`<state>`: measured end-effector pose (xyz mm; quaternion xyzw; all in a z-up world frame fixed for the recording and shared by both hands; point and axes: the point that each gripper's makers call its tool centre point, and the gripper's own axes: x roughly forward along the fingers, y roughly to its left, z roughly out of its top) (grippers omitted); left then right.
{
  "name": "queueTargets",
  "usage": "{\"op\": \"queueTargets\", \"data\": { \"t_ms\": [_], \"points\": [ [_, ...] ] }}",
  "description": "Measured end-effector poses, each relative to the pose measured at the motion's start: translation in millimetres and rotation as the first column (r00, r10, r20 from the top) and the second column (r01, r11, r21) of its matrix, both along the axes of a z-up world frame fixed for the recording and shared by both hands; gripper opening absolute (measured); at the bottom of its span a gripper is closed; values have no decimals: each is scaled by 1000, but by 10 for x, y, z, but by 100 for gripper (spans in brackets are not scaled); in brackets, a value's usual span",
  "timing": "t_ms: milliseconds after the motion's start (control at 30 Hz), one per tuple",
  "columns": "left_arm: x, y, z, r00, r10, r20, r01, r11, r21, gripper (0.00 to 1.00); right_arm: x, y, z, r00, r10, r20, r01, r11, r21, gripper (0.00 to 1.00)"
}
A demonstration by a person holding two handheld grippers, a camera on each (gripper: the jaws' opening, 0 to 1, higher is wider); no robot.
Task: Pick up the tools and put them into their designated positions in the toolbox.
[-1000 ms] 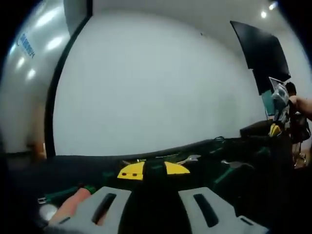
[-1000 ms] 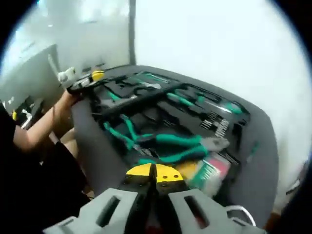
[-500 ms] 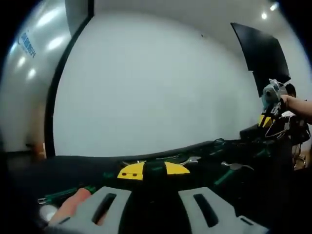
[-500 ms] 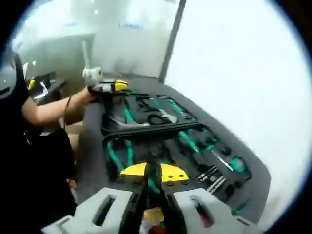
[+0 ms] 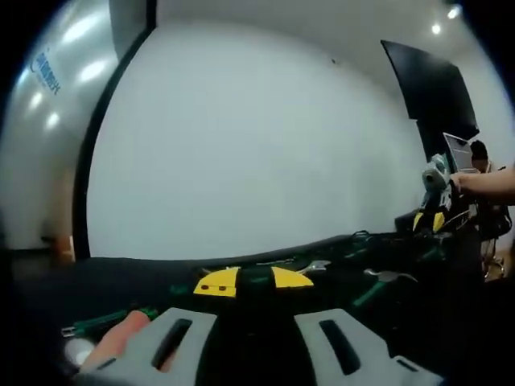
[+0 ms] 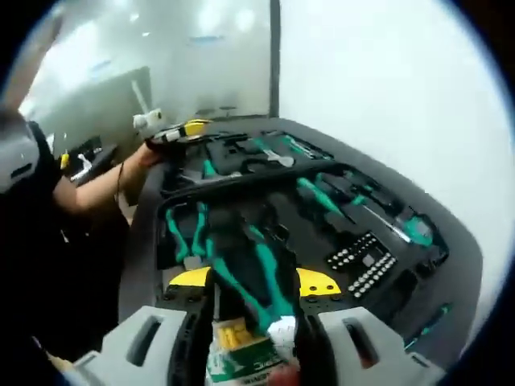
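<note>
The right gripper [image 6: 245, 283] was clamped on a green-handled tool [image 6: 256, 277], likely pliers, its handles running up between the yellow-tipped jaws; a labelled part sat low by the jaw bases. The tool hung above the near edge of the open toolbox [image 6: 451, 265].

The left gripper [image 5: 251, 281] had its jaws set apart with nothing plainly between them, resting low at the toolbox's far edge.

Progress, as judged: most slots looked filled, with green pliers [image 6: 181, 233], screwdrivers [image 6: 322, 197], a bit rack [image 6: 364, 264] and wrenches [image 6: 265, 153] seated. The held tool was not yet placed, and its slot could not be told.

The right gripper view showed the tray layout from above and the left gripper [image 6: 173, 131] in the person's hand [image 6: 149, 153]. The left gripper view looked across the toolbox [image 5: 378, 257] at a white wall [image 5: 257, 145], with the right gripper [image 5: 428, 219] at far right.
</note>
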<state>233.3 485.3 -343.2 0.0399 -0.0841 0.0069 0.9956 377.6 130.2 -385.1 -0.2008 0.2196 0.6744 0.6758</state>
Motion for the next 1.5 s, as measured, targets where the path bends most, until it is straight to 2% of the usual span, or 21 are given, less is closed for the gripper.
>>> {"op": "queueTargets", "data": {
  "t_ms": [67,133,200,233,267,300,333,433,500,567,633,667,733,867,1000,1267,1300,1467,1500],
  "points": [
    [4,0,-6,1000,0,-3,0,1000,3,15,-16,32,15,1000,8,-29,-8,1000,9,33],
    [5,-2,-9,1000,-1,-4,1,1000,6,15,-17,60,16,1000,22,-17,-22,1000,8,33],
    [7,-2,-15,1000,-1,-7,1,1000,9,15,-34,79,16,998,-11,-55,11,1000,1,32],
    [2,-13,-19,1000,-1,-8,1,1000,11,15,-23,72,14,999,-3,-47,3,1000,-2,32],
    [3,-14,-20,1000,-1,-9,1,1000,12,15,-13,59,11,1000,25,-11,-25,1000,-9,33],
    [3,-18,-22,1000,0,-11,1,1000,15,15,-7,18,0,994,86,63,-84,996,-34,33],
    [4,-19,-25,1000,-1,-12,1,1000,15,15,-89,-26,-33,990,111,85,-106,993,-61,33],
    [9,-16,-32,1000,-1,-15,1,1000,17,15,-40,19,-36,999,35,-5,-35,998,-57,32],
    [5,-14,-30,1000,0,-14,0,1000,18,15,-11,36,-42,999,47,5,-46,997,-55,32],
    [0,-22,-32,1000,0,-15,0,1000,20,15,-46,51,-89,996,73,44,-71,996,-63,33],
    [8,-19,-43,1000,1,-21,0,1000,25,15,-40,92,-91,997,74,34,-71,995,-69,32],
    [10,-18,-46,1000,1,-22,0,1000,27,15,-142,127,-110,998,60,20,-58,996,-67,32],
    [12,-34,-51,1000,1,-26,0,999,32,15,-193,196,-101,994,102,40,-100,994,-52,32],
    [12,-58,-56,1000,1,-31,0,999,38,15,-253,359,-104,992,115,46,-113,993,-45,32],
    [11,-70,-57,999,2,-33,0,999,39,15,-275,564,-105,988,140,59,-138,990,-39,32],
    [12,-68,-58,1000,1,-31,0,999,41,15,-348,802,-121,981,172,86,-166,984,-68,32],
    [13,-72,-60,999,1,-33,1,999,43,15,-280,848,-132,980,176,89,-170,983,-69,32],
    [13,-65,-57,1000,-2,-31,3,999,42,15,-246,995,-187,971,208,121,-200,977,-80,32],
    [12,-67,-55,1000,-3,-30,4,999,41,15,-270,1042,-185,973,207,100,-201,977,-68,32]
  ]
}}
